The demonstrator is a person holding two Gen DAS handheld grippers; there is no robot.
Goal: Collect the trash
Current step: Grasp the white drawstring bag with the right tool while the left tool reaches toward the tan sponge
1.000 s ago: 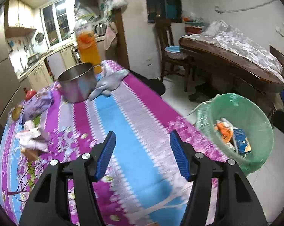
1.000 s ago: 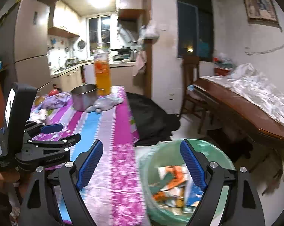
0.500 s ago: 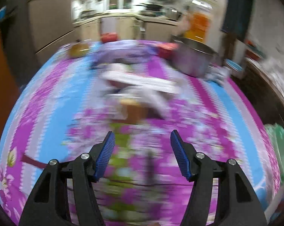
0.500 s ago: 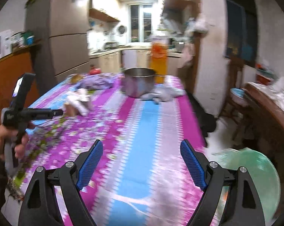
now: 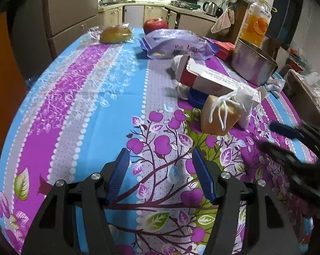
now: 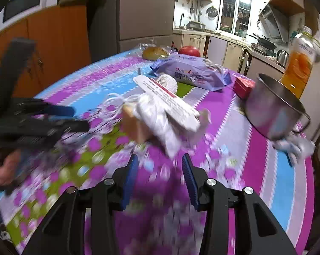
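**Trash pile at centre right of a floral tablecloth, both grippers empty**

The trash pile (image 5: 219, 97) sits right of centre in the left wrist view: a tan block (image 5: 218, 116) wrapped in white string, a crumpled white bag (image 5: 244, 104) and a long red-and-white carton (image 5: 211, 78) leaning across them. The left gripper (image 5: 160, 174), at the bottom centre, has its fingers spread wide with only tablecloth (image 5: 85, 106) between them. The right gripper (image 6: 157, 180) is likewise parted and holds nothing, just below the pile. A steel pot (image 5: 252, 65) and juice bottle (image 5: 256, 21) stand at the upper right; a purple snack bag (image 5: 177, 46) lies above the pile.
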